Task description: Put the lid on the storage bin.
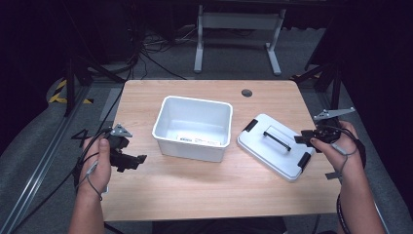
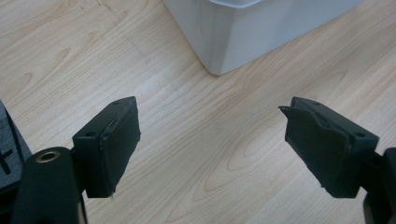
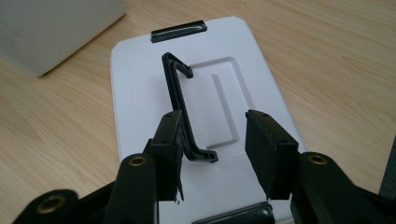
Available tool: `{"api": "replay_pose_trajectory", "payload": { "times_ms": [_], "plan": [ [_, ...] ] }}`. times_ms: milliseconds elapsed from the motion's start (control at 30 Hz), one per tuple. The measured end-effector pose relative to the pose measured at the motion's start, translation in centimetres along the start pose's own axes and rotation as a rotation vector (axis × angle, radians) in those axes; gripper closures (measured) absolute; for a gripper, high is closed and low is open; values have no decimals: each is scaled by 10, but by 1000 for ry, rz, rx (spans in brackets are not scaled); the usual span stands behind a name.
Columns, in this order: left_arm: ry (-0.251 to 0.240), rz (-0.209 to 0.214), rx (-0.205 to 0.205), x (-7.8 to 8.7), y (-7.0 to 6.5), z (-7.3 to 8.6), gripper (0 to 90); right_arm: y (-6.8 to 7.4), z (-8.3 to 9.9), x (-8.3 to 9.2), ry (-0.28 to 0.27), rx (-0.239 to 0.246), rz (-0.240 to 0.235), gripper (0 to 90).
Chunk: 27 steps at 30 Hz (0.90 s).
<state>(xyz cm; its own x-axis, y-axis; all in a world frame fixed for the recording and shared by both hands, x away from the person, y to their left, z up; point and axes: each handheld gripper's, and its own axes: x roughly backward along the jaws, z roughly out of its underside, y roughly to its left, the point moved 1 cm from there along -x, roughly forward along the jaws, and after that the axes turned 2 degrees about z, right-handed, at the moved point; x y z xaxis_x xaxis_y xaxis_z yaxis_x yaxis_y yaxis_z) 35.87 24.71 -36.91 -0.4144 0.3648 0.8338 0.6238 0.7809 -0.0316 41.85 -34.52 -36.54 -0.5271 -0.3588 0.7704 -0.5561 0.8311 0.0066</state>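
table [image 1: 209,195]: light wood, near a person's forearms.

bin [image 1: 193,127]: white, open, no lid on it, at table centre; a label lies on its floor. its corner [image 2: 233,37] shows in the left gripper view.

lid [image 1: 275,146]: white, flat on the table just right of the bin, apart from it; black clips at both short ends, black handle [image 3: 180,107] raised along its middle.

left gripper [image 1: 127,155]: held over the table left of the bin, near it but not touching; jaws spread wide, nothing between them but bare wood.

right gripper [image 3: 212,144]: at the lid's right end, jaws partly spread, astride the near end of the handle; the left-hand pad looks to touch the handle, the other stands apart from it. not yet pinching.

risks, as judged: closing so near the handle's end may let the thin bar slip out sideways; a lift by one end could tilt the lid and drag its far clip on the table or knock the bin; the idle left gripper steadies nothing.
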Motion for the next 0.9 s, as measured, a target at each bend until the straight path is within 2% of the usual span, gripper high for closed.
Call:
{"api": "replay_pose_trajectory", "payload": {
  "times_ms": [100,133,233,333,467,567,667,900],
  "plan": [
    [19,16,-14,-3,-2,-1,188,1,-1,-1,-5,29,2,545],
    [24,18,-34,-3,-2,-1,188,2,-2,-2,-6,32,-1,540],
    [29,26,-29,-4,-4,-1,188,4,-3,-3,-7,49,-7,519],
    [29,25,-49,-3,-4,0,186,8,-4,-7,4,71,-16,494],
    [32,28,-38,-2,-4,1,187,14,-7,-14,10,94,-39,461],
    [35,31,-39,-2,-5,1,188,19,-7,-22,32,115,-56,435],
    [37,25,-55,-3,-5,1,188,21,-8,-26,43,123,-63,429],
    [59,30,-57,-3,-7,5,188,24,-8,-43,102,133,-80,409]
  ]
}}
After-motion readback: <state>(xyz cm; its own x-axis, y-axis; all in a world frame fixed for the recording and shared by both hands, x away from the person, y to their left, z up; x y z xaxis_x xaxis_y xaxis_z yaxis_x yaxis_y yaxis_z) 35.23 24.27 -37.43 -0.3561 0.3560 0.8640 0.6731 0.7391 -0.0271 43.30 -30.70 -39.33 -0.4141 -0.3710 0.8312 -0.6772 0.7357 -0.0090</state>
